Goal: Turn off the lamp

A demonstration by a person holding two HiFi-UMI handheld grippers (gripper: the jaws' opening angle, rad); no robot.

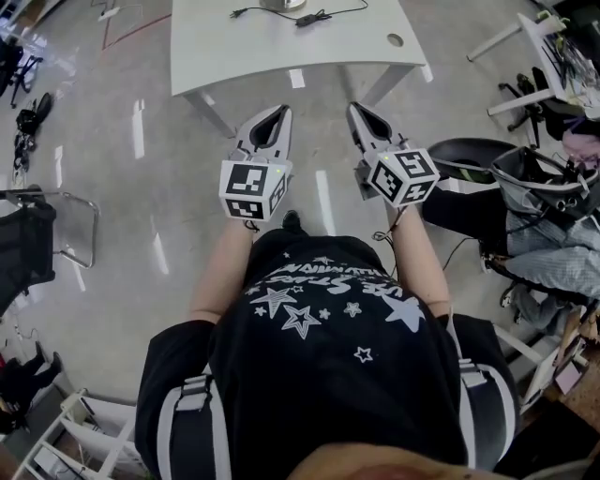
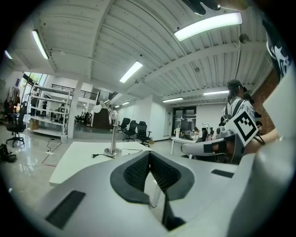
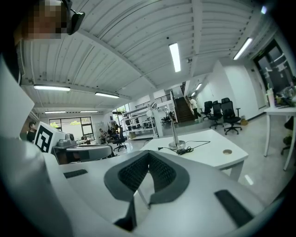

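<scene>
Closure on nothing at left gripper (image 1: 280, 112) and right gripper (image 1: 357, 109) alike, tips pinched to a point. Held side by side on outstretched forearms, aimed about level, short of near edge of white table (image 1: 281, 52). Lamp (image 2: 112, 151) upright toward far side of table, well apart from both tips, black cord (image 1: 309, 17) beside base.

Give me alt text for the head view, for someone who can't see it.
From above, a person holds the left tool and right tool, both shut and empty, pointing toward a white table ahead. A lamp base and black cable sit at the table's far edge.
</scene>
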